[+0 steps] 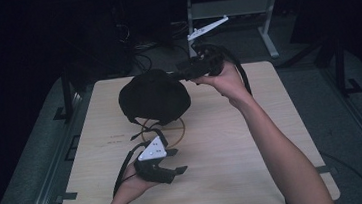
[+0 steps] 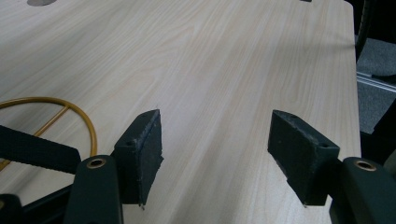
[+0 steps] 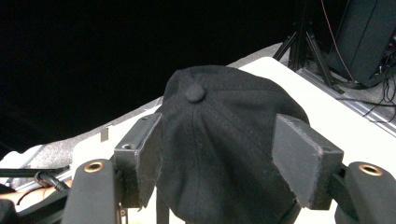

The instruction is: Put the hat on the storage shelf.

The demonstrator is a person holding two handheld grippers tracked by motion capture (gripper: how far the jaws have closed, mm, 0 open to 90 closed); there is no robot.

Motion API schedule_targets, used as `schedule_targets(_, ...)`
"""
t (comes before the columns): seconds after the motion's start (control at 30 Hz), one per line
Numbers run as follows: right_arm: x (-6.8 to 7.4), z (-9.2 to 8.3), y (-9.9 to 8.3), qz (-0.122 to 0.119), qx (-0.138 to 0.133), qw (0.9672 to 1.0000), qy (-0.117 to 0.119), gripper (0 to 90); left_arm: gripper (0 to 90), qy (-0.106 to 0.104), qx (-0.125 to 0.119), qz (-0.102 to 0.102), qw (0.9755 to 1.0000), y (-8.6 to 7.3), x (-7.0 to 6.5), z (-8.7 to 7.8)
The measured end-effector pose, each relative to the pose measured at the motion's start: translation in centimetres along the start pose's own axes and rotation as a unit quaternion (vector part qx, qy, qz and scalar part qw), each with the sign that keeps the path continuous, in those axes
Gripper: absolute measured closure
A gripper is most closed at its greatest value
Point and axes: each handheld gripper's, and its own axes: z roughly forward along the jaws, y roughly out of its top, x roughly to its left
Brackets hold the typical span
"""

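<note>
Toward the far middle of the table [image 1: 233, 142], at about twelve o'clock from where I am standing, one black cap [image 1: 154, 96] is sitting raised above the wood, its crown button facing my right gripper's camera. Under it, one thin yellow ring [image 1: 180, 132] is lying flat on the tabletop, and one black strap [image 1: 144, 130] is trailing from the cap's near edge across that ring, toward six o'clock.

I am holding my right gripper [image 1: 182, 74] at the cap's two o'clock side, jaws pointing toward nine o'clock and reaching the cap's edge. In the right gripper view the two jaws are standing wide apart with the cap's crown [image 3: 224, 140] filling the gap between them; I cannot tell whether either pad is touching the fabric, and they are not pinching it.

I am holding my left gripper [image 1: 176, 161] at the cap's six o'clock, well apart from it, just above the near part of the table, one grey three-cornered plate on its top. In the left gripper view its two jaws are spread wide over bare wood with nothing between them, while the yellow ring [image 2: 70, 105] and strap [image 2: 32, 150] are lying off at nine o'clock.
</note>
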Motion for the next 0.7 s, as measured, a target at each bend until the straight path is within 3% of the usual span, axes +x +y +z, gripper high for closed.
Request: schedule_targets(0.7, -0.4, -2.0, -2.7, 0.008, 0.005, 0.9999, -0.006, 29.0, 33.8, -0.006, 0.004, 0.0, 1.0, 0.1, -0.3, 0.2)
